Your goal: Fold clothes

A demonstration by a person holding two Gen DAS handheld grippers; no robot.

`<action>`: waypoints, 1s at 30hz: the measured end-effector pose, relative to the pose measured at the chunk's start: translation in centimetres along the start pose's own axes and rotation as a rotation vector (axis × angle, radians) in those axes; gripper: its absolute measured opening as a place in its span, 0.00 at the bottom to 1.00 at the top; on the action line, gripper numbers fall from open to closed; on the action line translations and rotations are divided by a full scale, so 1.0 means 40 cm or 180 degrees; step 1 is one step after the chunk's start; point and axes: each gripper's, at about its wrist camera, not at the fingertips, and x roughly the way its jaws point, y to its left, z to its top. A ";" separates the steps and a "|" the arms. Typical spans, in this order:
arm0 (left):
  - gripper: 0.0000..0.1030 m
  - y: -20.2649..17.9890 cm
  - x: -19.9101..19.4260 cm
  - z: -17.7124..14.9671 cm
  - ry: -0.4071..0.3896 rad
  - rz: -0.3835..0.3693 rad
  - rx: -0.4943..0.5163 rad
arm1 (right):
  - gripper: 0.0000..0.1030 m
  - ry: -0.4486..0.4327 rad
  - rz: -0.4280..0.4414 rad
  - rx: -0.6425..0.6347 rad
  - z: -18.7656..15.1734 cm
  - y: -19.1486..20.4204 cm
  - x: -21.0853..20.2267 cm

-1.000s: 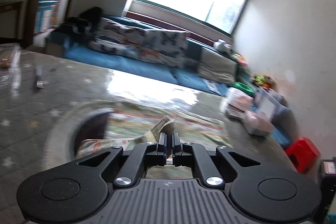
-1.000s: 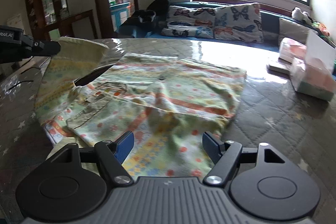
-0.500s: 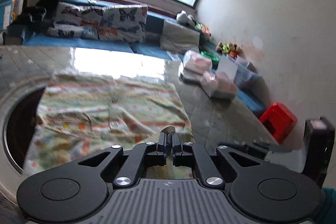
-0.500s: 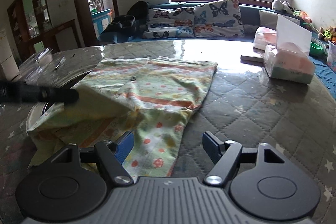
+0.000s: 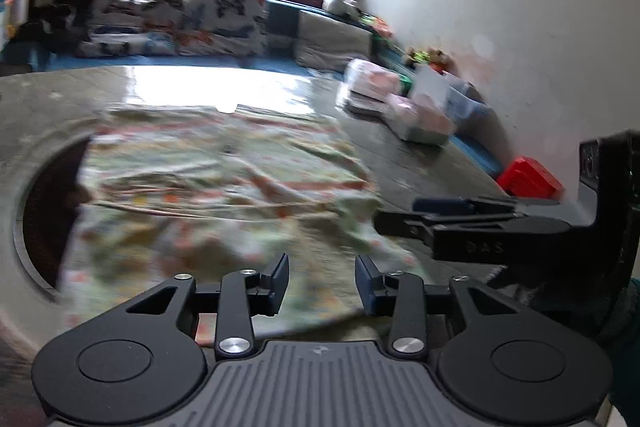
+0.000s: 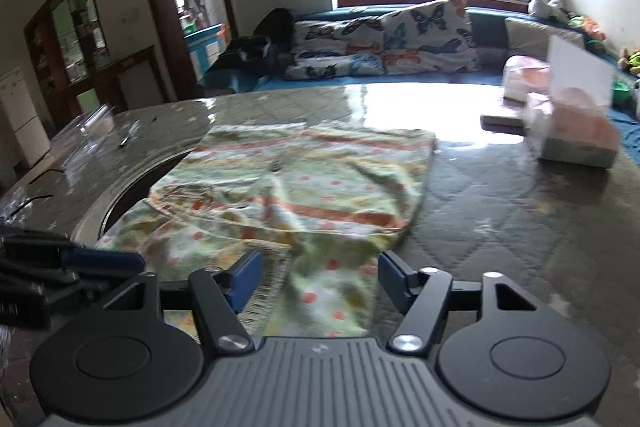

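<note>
A pale green garment with orange stripes and dots lies partly folded on the quilted grey tabletop. It also shows in the left wrist view, blurred. My left gripper is open and empty just above the garment's near edge. My right gripper is open and empty over the garment's near corner. In the left wrist view the right gripper's fingers reach in from the right. In the right wrist view the left gripper's fingers show at the left edge.
A round dark opening in the table lies partly under the garment's left side. Tissue packs and a box stand at the table's right. A pen and clear plastic lie far left. A sofa with butterfly cushions is behind.
My left gripper has opened and let go of the garment fold it held, which now lies on the garment. Both grippers now sit close together at the near edge.
</note>
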 end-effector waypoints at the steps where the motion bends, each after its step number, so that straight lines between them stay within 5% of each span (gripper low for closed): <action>1: 0.42 0.019 -0.009 0.002 -0.0025 0.0071 -0.0042 | 0.57 0.0024 0.0032 -0.0016 0.001 0.009 0.012; 7: 0.45 0.137 -0.044 0.009 -0.0112 0.0510 -0.0319 | 0.41 0.0182 0.0220 -0.0047 0.003 0.057 0.077; 11: 0.45 0.163 -0.045 0.004 -0.0100 0.0584 -0.0390 | 0.37 0.0249 0.0199 -0.0030 -0.001 0.063 0.103; 18: 0.47 0.207 -0.045 -0.005 -0.0076 0.0705 -0.0508 | 0.08 0.0251 0.0112 -0.0027 -0.001 0.071 0.105; 26: 0.48 0.238 -0.038 -0.006 -0.0072 0.0816 -0.0562 | 0.07 -0.0064 -0.0083 -0.0167 0.044 0.090 0.045; 30: 0.48 0.255 -0.024 -0.005 -0.0048 0.0918 -0.0560 | 0.08 0.0111 -0.0135 -0.0086 0.037 0.072 0.072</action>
